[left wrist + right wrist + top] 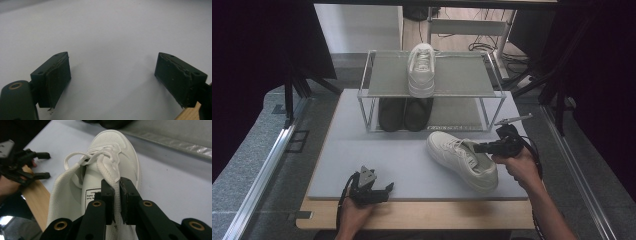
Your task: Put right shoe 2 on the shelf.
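A white sneaker (459,160) lies on the grey mat (377,155) at the right, toe pointing back-left toward the rack. My right gripper (477,148) comes in from the right and is shut on the sneaker's upper edge beside the opening. In the right gripper view the two pads pinch that white fabric wall (117,182), with the laces and toe (112,152) beyond. My left gripper (388,189) rests at the mat's front edge, jaws wide apart. In the left gripper view its fingers (112,72) have only bare mat between them. It also appears at far left (47,165).
A two-tier wire rack (462,75) stands at the back of the mat, with one white sneaker (421,70) on top and a pair of black shoes (404,114) below. The wooden table edge (422,215) runs along the front. Metal rails flank both sides.
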{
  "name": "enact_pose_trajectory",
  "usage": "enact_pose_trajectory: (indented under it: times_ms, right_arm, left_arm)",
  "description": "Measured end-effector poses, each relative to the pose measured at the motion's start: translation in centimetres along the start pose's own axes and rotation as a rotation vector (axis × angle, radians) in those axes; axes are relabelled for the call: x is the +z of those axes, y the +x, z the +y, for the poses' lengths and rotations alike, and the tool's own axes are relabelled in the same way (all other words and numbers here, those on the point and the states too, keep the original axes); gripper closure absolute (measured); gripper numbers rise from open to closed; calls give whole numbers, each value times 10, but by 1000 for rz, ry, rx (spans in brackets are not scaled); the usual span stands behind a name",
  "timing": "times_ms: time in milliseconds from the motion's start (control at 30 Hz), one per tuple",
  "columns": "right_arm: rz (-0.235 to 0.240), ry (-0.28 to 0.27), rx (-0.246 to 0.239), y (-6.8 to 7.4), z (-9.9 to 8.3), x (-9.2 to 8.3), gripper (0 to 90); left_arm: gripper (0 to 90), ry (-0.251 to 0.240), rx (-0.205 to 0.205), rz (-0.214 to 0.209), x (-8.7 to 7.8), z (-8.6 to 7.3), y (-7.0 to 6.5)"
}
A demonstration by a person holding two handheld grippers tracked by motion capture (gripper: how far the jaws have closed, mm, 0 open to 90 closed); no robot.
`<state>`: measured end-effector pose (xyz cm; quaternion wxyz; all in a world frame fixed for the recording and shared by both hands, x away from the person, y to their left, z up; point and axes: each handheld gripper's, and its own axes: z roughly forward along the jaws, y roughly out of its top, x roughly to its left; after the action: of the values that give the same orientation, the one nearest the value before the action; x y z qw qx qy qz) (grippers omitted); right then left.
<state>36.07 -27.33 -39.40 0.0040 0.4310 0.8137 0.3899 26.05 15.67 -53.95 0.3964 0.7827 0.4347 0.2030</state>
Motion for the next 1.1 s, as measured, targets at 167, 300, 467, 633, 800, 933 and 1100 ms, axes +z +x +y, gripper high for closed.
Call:
enact_pose_trajectory:
  times_ms: [167, 300, 467, 633, 800, 933, 1100]
  right_arm:
    - [42, -28, 32, 1, 9, -14, 818]
    - [68, -53, 53, 2, 16, -23, 817]
    - [93, -90, 71, 3, 27, -39, 816]
    - [124, -129, 100, 2, 35, -54, 816]
    - [152, -165, 127, -1, 44, -68, 814]
    - [155, -186, 138, -1, 50, -77, 813]
    - [175, -210, 155, -2, 56, -90, 812]
  left_arm:
    - [131, 0, 3, 0, 0, 0, 0]
    - [131, 0, 3, 0, 0, 0, 0]
    - [132, -3, 0, 1, 0, 0, 0]
    - [131, -2, 1, 0, 0, 0, 0]
    - [131, -1, 0, 1, 0, 0, 0]
    - [131, 2, 1, 0, 0, 0, 0]
    - [131, 1, 1, -1, 0, 0, 0]
